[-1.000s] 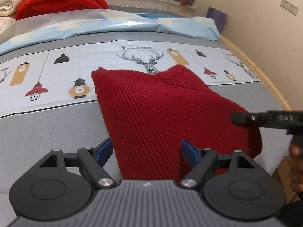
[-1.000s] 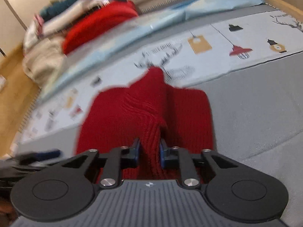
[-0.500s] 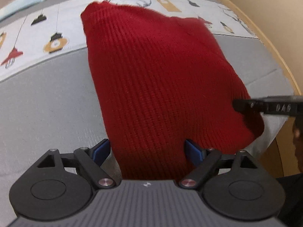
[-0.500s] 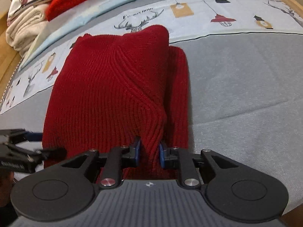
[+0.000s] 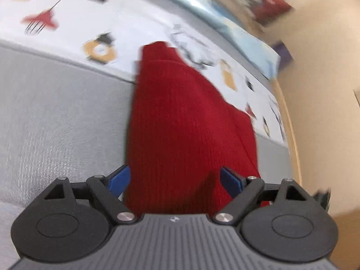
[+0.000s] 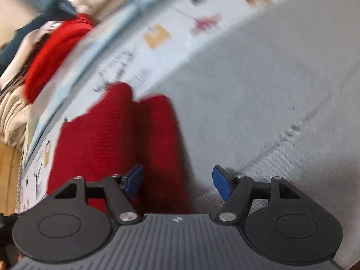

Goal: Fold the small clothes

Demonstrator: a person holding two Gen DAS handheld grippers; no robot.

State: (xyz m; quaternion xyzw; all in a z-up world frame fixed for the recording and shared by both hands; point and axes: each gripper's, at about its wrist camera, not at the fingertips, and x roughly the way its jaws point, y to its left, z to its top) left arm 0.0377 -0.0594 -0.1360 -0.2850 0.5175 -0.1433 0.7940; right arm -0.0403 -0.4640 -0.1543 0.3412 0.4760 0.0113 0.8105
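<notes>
Left wrist view: your left gripper (image 5: 174, 178) gapes wide over the folded dark-red ribbed knit sweater (image 5: 186, 130), lying long toward twelve o'clock on the grey printed bedsheet (image 5: 60, 112). Your right gripper (image 6: 177, 180) is spread too, sweater (image 6: 112, 139) at ten o'clock.

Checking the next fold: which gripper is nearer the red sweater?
Left. The left gripper straddles the red sweater, open; the right gripper, open, sits at its right edge, partly over gray bedding.
</notes>
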